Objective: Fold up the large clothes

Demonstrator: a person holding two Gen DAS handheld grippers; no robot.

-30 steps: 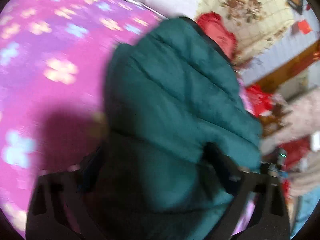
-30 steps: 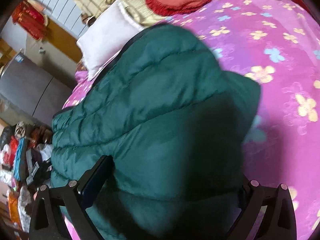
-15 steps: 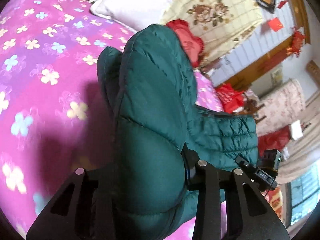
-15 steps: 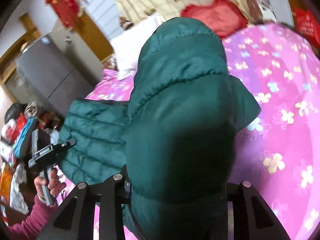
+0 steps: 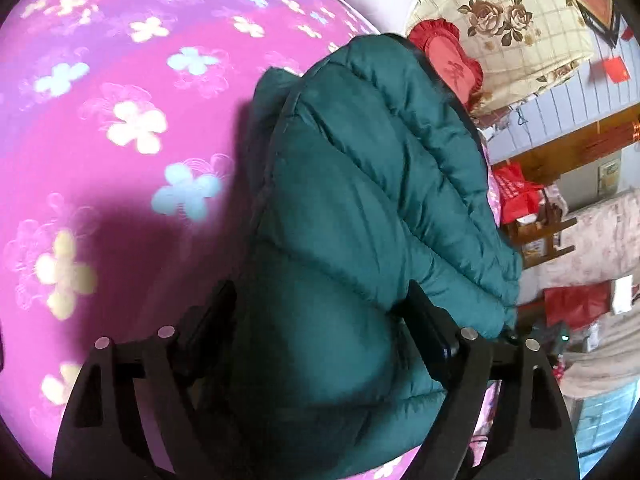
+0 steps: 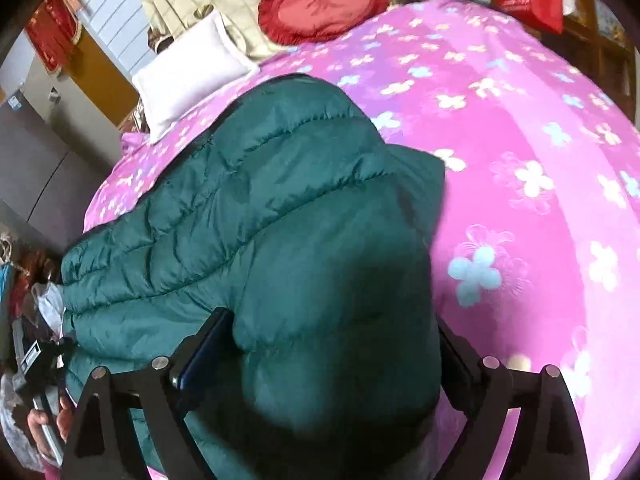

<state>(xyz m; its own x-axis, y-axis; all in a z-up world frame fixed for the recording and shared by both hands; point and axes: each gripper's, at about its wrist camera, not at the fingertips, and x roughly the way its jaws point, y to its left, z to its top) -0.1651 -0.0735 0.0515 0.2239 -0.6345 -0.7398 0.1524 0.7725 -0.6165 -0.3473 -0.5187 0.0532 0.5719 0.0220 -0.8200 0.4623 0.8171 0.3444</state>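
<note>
A dark green puffer jacket [image 5: 368, 184] lies on a bed with a pink flowered cover [image 5: 120, 120]. It also shows in the right wrist view [image 6: 248, 208], folded over on itself. My left gripper [image 5: 316, 320] has its jaws spread around a thick bulge of the jacket, pads touching the fabric on both sides. My right gripper [image 6: 332, 344] stands the same way around another bulge of the jacket. The jacket hides the fingertips of both.
A white pillow [image 6: 188, 76], a red heart-shaped cushion [image 6: 320, 4] and a cream flowered quilt [image 5: 508, 16] lie at the head of the bed. Furniture and red bags [image 5: 516, 196] crowd the room beyond the bed's edge. The pink cover [image 6: 520, 160] spreads to the right.
Both grippers have come down with the jacket toward the bed. Their jaws, narrow half a second ago, are now spread wide around the fabric.
</note>
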